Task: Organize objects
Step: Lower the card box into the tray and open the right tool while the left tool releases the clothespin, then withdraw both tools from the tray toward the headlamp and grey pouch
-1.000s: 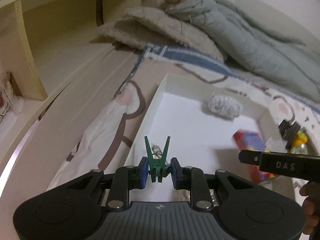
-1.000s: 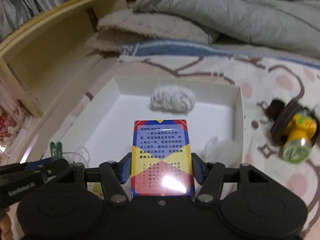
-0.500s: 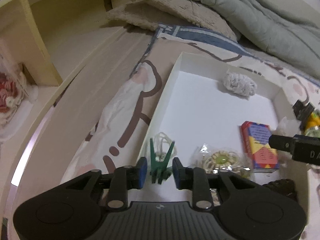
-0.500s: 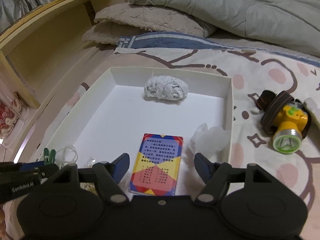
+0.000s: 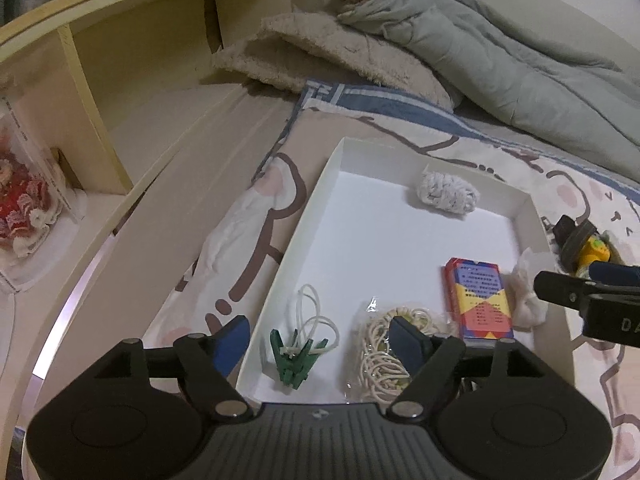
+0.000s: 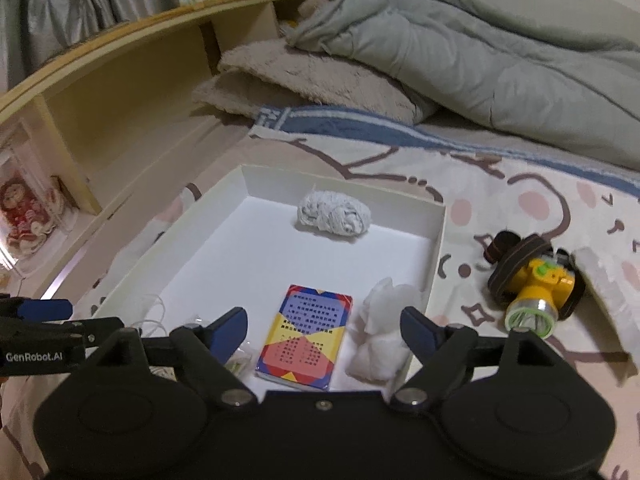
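Below the opening, empty left gripper [image 5: 320,338] lies a green clip [image 5: 294,358], unseen from the right wrist.

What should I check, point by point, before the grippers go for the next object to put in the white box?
1. Left gripper free of the green clip: ok, its jaws are opening and the clip lies in the white box.
2. Right gripper free of the card box: ok, its jaws are opening and the card box lies flat on the box floor.
3. Something left outside the box: ok, the yellow headlamp lies on the bedsheet beside it.
4. Headlamp strap free of snags: cannot tell.
5. Free floor in the box for it: ok, bare space before the grey cloth ball.
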Motion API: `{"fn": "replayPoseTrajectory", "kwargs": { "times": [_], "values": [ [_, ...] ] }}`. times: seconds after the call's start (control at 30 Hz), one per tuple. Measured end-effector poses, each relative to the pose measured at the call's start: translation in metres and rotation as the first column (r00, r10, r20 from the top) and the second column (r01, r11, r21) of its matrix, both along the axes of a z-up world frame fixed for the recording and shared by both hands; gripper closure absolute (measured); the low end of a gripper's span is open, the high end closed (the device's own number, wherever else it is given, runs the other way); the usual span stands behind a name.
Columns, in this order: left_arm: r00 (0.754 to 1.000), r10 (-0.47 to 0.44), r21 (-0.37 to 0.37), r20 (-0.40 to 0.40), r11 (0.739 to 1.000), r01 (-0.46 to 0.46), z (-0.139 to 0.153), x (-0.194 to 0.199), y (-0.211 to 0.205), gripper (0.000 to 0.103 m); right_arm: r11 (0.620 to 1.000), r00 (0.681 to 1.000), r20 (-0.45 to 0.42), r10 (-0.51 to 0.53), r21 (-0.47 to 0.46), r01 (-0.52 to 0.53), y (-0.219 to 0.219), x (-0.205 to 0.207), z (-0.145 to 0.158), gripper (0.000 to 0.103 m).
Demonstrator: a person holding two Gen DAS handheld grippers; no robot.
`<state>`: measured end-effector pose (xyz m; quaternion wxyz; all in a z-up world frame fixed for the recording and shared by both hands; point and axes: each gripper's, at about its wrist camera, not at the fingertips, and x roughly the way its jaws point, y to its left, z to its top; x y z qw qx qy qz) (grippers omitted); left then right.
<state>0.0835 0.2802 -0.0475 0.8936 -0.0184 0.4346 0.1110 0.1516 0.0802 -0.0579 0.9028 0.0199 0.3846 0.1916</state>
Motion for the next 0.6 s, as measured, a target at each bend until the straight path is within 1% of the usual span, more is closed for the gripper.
{"fn": "replayPoseTrajectory", "kwargs": {
  "times": [0.1,0.2,0.27,0.3,0.43,0.6],
  "values": [
    [1.0,0.011,0.017,0.026,1.0,-0.011,0.01,-0.005,-0.003,0.022,1.0,1.0,0.026,0.012,0.004,-0.013,-0.006,-0.006,0.011,0.017],
    [0.999,0.01,0.012,0.053,1.0,-0.011,0.018,-0.01,-0.008,0.018,1.0,0.999,0.045,0.014,0.016,-0.014,-0.015,-0.012,0.022,0.015],
    [0.997,0.006,0.005,0.073,1.0,-0.006,0.024,-0.012,-0.013,0.011,1.0,0.998,0.058,0.014,0.021,-0.015,-0.022,-0.016,0.03,0.013],
    [0.997,0.0,0.003,0.082,1.0,0.0,0.026,-0.013,-0.017,0.01,1.0,0.998,0.067,0.017,0.022,-0.018,-0.025,-0.018,0.034,0.012],
    [0.994,-0.022,0.024,0.106,1.0,0.019,0.035,-0.019,-0.032,0.006,0.999,0.992,0.117,0.037,-0.006,-0.036,-0.038,-0.03,0.048,0.008],
    [0.989,-0.051,0.026,0.137,0.999,0.048,0.046,-0.028,-0.051,0.003,0.998,0.987,0.152,0.049,-0.034,-0.044,-0.055,-0.04,0.06,0.005]
  ]
}}
